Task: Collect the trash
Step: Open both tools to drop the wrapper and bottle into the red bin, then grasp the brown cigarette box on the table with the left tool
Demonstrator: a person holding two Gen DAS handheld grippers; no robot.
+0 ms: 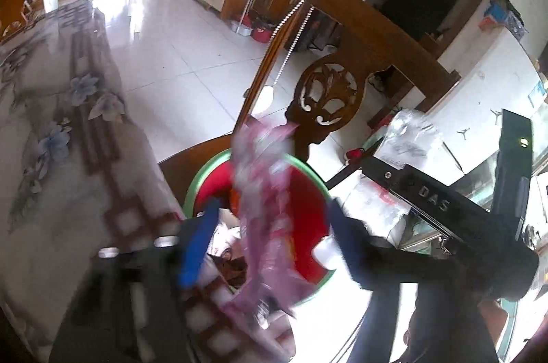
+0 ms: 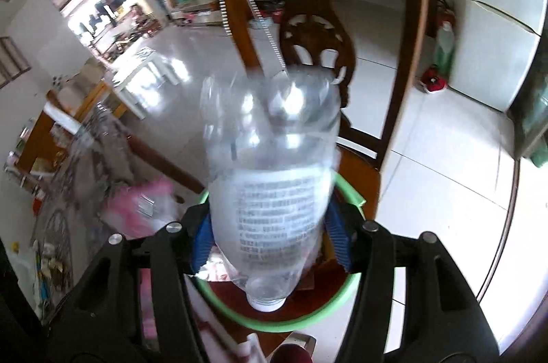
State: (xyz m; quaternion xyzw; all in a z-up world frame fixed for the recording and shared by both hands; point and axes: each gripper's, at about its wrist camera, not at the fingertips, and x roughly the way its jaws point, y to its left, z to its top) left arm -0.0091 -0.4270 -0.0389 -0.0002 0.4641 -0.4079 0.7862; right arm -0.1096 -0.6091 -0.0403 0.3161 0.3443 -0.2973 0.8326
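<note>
Clear glossy plastic bottle (image 2: 270,178), carved varnished wood chair (image 1: 328,92), glossy floor tiles (image 1: 178,54)

Left gripper (image 1: 270,246): black frame showing blue ribbed pads (image 1: 200,246) and round silver bolt heads. Right gripper (image 2: 270,239): two black moulded arms, each bearing recessed slots and silver bolt heads, ending in blue ribbed fingers (image 2: 337,234). From the left camera, the right gripper's black body (image 1: 435,202) is displaying raised letters "DAS", one small screw and a black upright bar.
</note>
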